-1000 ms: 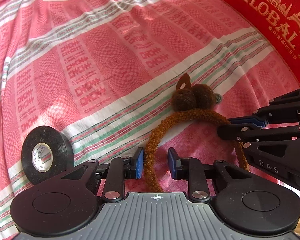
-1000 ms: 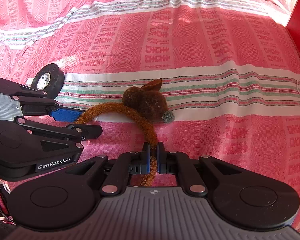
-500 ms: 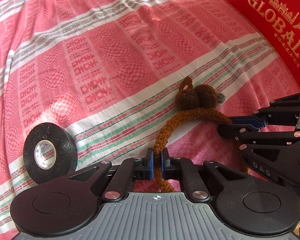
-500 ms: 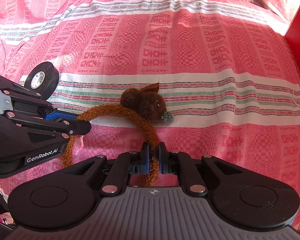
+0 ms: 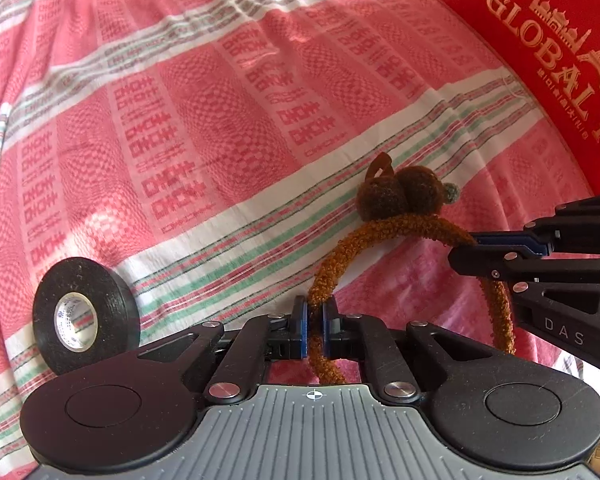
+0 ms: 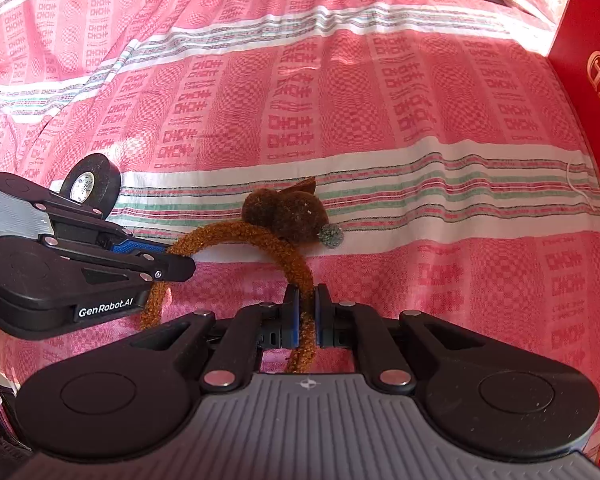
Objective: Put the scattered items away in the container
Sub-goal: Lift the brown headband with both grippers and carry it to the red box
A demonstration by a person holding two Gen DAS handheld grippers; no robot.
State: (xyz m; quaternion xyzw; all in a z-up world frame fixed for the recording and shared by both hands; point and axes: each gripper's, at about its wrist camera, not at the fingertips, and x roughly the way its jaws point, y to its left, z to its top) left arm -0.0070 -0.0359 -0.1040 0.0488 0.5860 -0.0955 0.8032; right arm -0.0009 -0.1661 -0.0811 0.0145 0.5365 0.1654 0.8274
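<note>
A fuzzy brown headband (image 5: 384,228) with a brown pom-pom animal (image 5: 400,196) on top lies arched on the pink striped cloth. My left gripper (image 5: 314,310) is shut on one leg of the band. My right gripper (image 6: 307,298) is shut on the other leg of the headband (image 6: 260,236). In the left wrist view the right gripper (image 5: 470,250) reaches in from the right; in the right wrist view the left gripper (image 6: 176,258) reaches in from the left. The red box (image 5: 548,60) with gold lettering stands at the far right.
A roll of black tape (image 5: 84,314) stands on edge on the cloth, left of the left gripper, and shows as the black tape (image 6: 90,184) behind that gripper in the right wrist view. The pink patterned cloth (image 6: 340,100) stretches away beyond the headband. The red box's wall (image 6: 592,80) borders the right side.
The left gripper's jaws have closed from wide apart onto the headband's leg. The right gripper has stayed shut on the other leg. The band's arch has risen slightly.
</note>
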